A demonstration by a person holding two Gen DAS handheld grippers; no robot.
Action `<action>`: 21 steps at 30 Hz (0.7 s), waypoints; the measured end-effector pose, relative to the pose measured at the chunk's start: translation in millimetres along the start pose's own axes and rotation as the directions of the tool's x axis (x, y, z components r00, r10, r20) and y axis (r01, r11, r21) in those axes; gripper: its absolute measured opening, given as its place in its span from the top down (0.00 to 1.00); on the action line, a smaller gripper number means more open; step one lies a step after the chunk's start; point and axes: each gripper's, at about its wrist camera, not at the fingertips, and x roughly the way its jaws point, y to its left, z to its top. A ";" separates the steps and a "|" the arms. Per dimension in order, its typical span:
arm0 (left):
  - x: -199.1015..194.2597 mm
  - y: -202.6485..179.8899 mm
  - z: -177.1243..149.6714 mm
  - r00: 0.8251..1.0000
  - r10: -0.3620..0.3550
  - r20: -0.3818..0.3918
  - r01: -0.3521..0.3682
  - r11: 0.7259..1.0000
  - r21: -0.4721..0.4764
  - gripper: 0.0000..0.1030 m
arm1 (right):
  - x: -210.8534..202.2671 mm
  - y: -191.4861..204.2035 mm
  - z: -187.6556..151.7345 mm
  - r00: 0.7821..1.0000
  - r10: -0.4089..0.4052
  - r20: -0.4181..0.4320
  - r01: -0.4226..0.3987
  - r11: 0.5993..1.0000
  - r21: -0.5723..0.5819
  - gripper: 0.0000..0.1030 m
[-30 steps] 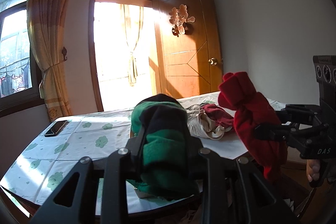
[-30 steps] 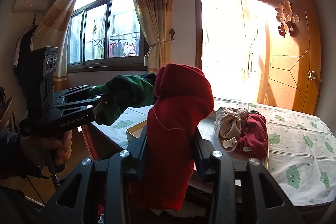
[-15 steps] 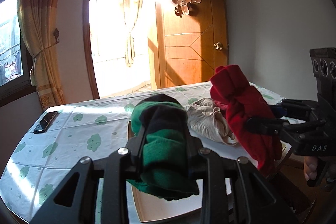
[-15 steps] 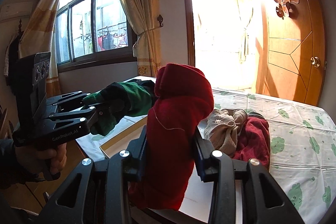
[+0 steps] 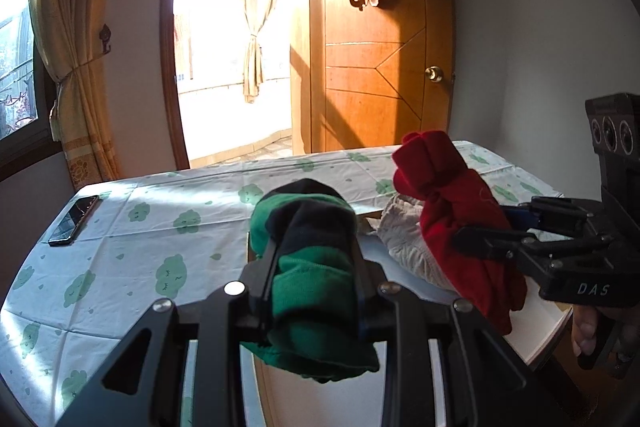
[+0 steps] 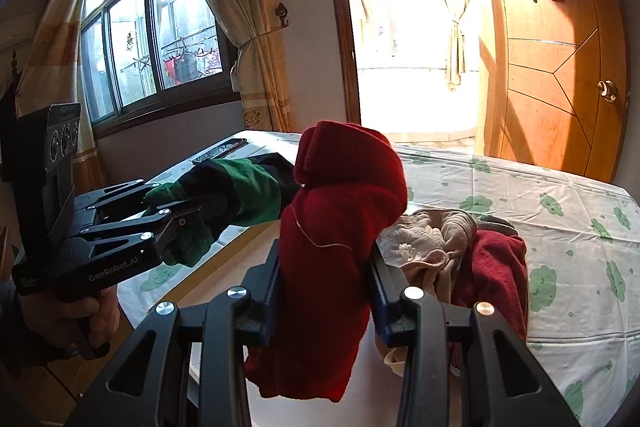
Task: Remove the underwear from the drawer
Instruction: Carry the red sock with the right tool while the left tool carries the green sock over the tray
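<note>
— Grippers, both loaded? The left gripper (image 5: 316,291) pinches a green-and-black roll of underwear (image 5: 312,267); the right gripper (image 6: 324,291) clamps a red roll (image 6: 340,227).

— Why aloft? Seemingly to join the pile (image 6: 460,251) on the table (image 6: 580,235).

The left tool (image 5: 316,267) is black, and the rolled underwear (image 5: 312,287) in it is green with a black band. The black right tool (image 6: 324,291) carries a deep red roll (image 6: 336,251). Pale green cloud shapes dot the white cloth on the desk (image 5: 160,227). A cream garment (image 6: 424,247) lies against a maroon one (image 6: 496,267); the door (image 5: 380,67) is orange-brown wood.
</note>
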 end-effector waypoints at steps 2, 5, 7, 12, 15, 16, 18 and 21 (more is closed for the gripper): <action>6.7 2.7 3.0 1.000 0.007 -0.015 -0.007 1.000 -0.008 0.73 | 7.4 -3.1 3.6 1.000 -0.001 -0.020 0.001 1.000 0.013 0.61; 15.8 7.7 7.6 0.999 0.009 -0.031 -0.010 1.000 -0.029 0.73 | 18.3 -5.9 9.0 0.999 0.001 -0.050 0.000 1.000 0.030 0.61; 21.2 10.8 10.1 0.999 0.012 -0.044 -0.014 0.999 -0.044 0.73 | 25.3 -7.2 11.7 0.997 0.001 -0.072 0.002 0.999 0.041 0.61; 35.8 15.4 13.0 0.997 0.026 -0.077 -0.030 0.998 -0.055 0.73 | 41.3 -8.7 17.5 0.993 0.003 -0.115 0.003 0.999 0.054 0.61; 42.3 14.4 14.2 0.996 0.030 -0.087 -0.034 0.998 -0.054 0.73 | 51.7 -10.1 20.1 0.989 0.000 -0.146 0.009 0.998 0.062 0.61; 45.0 14.7 15.1 0.995 0.029 -0.093 -0.034 0.998 -0.055 0.73 | 55.4 -10.6 20.7 0.988 0.003 -0.156 0.008 0.998 0.065 0.61; 50.0 15.0 15.7 0.994 0.022 -0.104 -0.029 0.998 -0.064 0.73 | 64.0 -12.2 22.4 0.984 0.006 -0.178 0.007 0.997 0.072 0.61; 57.3 15.7 15.4 0.992 0.023 -0.127 -0.032 0.997 -0.066 0.73 | 74.1 -12.8 21.1 0.978 0.009 -0.207 0.008 0.997 0.081 0.61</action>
